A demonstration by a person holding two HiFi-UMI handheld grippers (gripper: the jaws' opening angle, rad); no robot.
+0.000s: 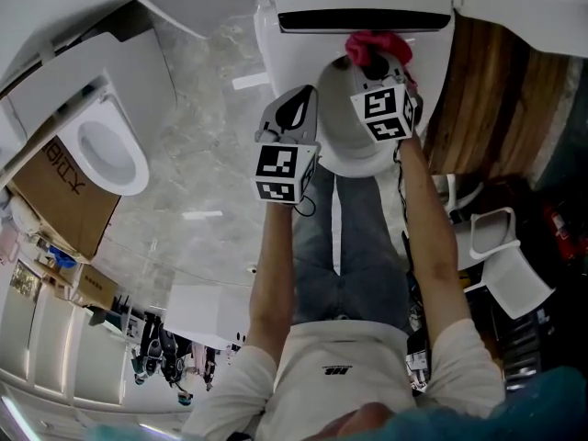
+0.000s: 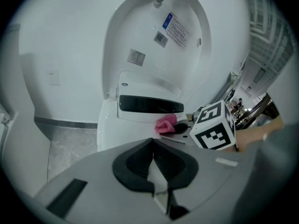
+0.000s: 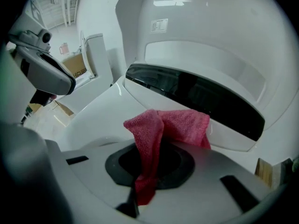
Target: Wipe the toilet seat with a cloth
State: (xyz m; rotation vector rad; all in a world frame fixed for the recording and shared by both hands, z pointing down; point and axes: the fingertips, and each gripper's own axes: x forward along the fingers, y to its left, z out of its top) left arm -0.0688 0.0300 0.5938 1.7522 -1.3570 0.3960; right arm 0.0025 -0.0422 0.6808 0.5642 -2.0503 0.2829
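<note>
Two grippers, both closed: right gripper [image 3: 145, 174] clamped on a pink-red cloth [image 3: 174, 124], left gripper [image 2: 153, 146] with jaws pressed together on nothing, just beside it. Cloth fuzzy, crumpled, draped over the jaws at the rear of the white toilet seat [image 3: 88, 125], near the dark strip [image 3: 196, 97] under the raised lid [image 3: 210, 27]. Farther left, a second toilet [image 1: 110, 154] next to a cardboard box [image 1: 55, 191], contents unseen.

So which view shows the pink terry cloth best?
The right gripper view: the pink terry cloth fills the centre, pinched in the right tool. The head view shows only a small bunch; the left gripper view, a distant patch.
</note>
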